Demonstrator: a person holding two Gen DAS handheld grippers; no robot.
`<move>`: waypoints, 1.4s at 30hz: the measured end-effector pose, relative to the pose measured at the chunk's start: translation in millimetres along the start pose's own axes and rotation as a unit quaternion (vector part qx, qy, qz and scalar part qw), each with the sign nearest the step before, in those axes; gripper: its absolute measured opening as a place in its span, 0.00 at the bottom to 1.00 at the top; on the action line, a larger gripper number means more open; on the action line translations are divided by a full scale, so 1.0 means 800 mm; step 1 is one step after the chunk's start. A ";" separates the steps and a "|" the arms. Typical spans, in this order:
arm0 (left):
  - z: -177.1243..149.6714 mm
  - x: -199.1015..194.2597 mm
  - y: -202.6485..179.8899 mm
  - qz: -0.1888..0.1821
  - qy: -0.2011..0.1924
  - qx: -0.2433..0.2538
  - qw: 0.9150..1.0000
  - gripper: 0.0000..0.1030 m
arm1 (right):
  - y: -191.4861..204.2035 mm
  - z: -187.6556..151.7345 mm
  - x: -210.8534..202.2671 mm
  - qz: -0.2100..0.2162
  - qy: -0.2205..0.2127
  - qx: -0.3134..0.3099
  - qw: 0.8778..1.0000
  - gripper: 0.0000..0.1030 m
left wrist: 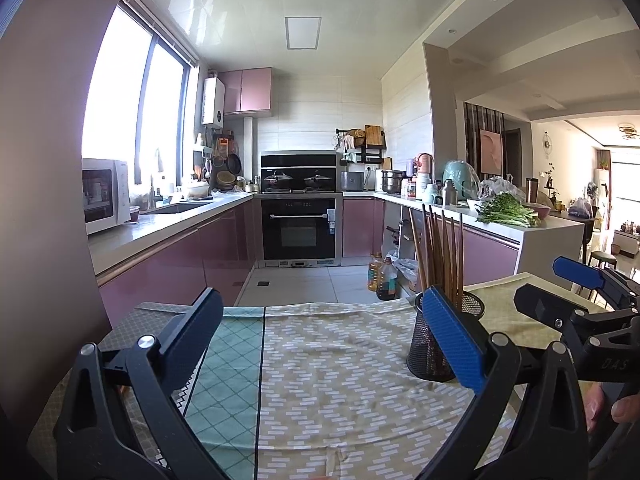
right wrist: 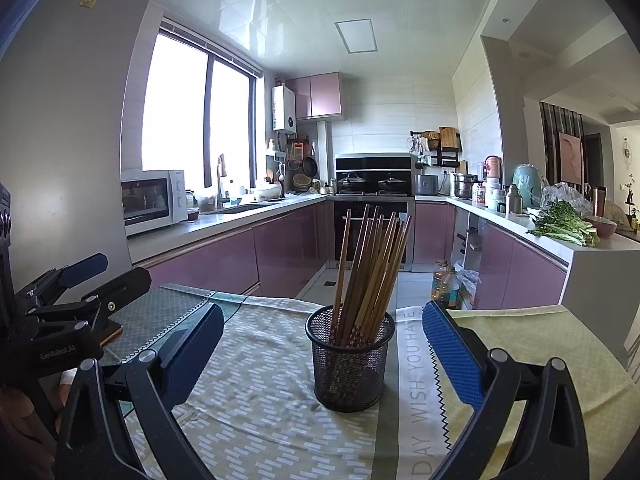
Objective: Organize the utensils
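A black mesh cup [right wrist: 350, 364] stands upright on the cloth-covered table [right wrist: 256, 400], holding several brown chopsticks [right wrist: 372, 264] that lean to the right. My right gripper [right wrist: 324, 340] is open, its two fingers on either side of the cup without touching it. My left gripper [left wrist: 326, 336] is open over bare cloth with nothing between its fingers. In the left wrist view the cup [left wrist: 428, 348] sits just right of the blue finger pad [left wrist: 452, 336], which partly hides it. The chopsticks [left wrist: 440, 256] rise above that pad. The right gripper [left wrist: 556, 286] shows at the far right.
The left gripper [right wrist: 106, 274] is at the left edge of the right wrist view. The table's far edge [left wrist: 320, 306] drops to a tiled kitchen floor. Oil bottles [left wrist: 382, 276] stand on the floor beyond. Counters [left wrist: 168, 224] with pink cabinets line both sides.
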State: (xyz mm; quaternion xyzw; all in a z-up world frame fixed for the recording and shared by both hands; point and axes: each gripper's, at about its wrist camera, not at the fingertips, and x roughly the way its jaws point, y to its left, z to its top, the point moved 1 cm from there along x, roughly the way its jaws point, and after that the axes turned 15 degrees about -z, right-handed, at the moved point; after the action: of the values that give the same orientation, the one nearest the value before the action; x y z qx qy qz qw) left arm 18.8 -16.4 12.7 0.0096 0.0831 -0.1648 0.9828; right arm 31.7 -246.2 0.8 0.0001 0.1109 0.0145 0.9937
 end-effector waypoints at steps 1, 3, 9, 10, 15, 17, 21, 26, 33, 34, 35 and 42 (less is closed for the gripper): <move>0.000 0.000 -0.001 0.001 0.000 0.000 1.000 0.95 | 0.000 0.000 0.000 0.000 0.000 -0.001 1.000 0.93; 0.000 0.000 -0.001 0.002 0.000 0.000 1.000 0.95 | 0.000 0.000 0.000 0.000 0.000 -0.001 1.000 0.93; 0.000 -0.001 -0.001 0.003 -0.001 0.000 1.000 0.95 | 0.000 -0.001 0.000 -0.001 0.002 0.000 1.000 0.93; 0.000 -0.001 -0.002 0.003 0.000 -0.001 1.000 0.95 | 0.000 -0.001 0.000 -0.001 0.002 0.000 1.000 0.93; 0.000 -0.001 -0.001 0.003 -0.001 -0.001 1.000 0.95 | 0.001 -0.001 0.001 -0.002 0.003 0.000 1.000 0.93; 0.000 -0.001 -0.001 0.004 0.000 -0.001 1.000 0.95 | 0.000 -0.001 0.001 -0.003 0.003 0.001 1.000 0.93; 0.000 -0.002 -0.002 0.005 0.000 -0.001 1.000 0.95 | 0.000 -0.001 0.001 -0.003 0.003 0.001 1.000 0.93; 0.000 -0.002 -0.001 0.004 0.000 -0.001 1.000 0.95 | 0.000 -0.001 0.001 -0.002 0.002 0.002 1.000 0.93; 0.000 -0.002 -0.002 0.005 -0.001 0.000 1.000 0.95 | 0.000 0.000 0.000 -0.004 -0.003 0.002 1.000 0.93; 0.000 -0.002 -0.002 0.005 -0.001 -0.001 1.000 0.95 | 0.000 0.000 0.000 -0.004 -0.001 0.001 1.000 0.93; 0.000 -0.002 -0.002 0.005 -0.001 -0.001 1.000 0.95 | 0.000 0.000 0.000 -0.005 -0.001 0.001 1.000 0.93; 0.000 -0.002 -0.002 0.006 -0.002 -0.001 1.000 0.95 | 0.000 0.002 -0.001 -0.005 -0.003 0.004 1.000 0.93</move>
State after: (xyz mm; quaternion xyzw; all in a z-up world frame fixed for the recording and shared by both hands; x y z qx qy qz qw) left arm 16.8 -17.1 13.3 0.0089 0.0817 -0.1589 0.9839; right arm 31.4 -246.0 2.3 0.0032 0.1080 0.0087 0.9941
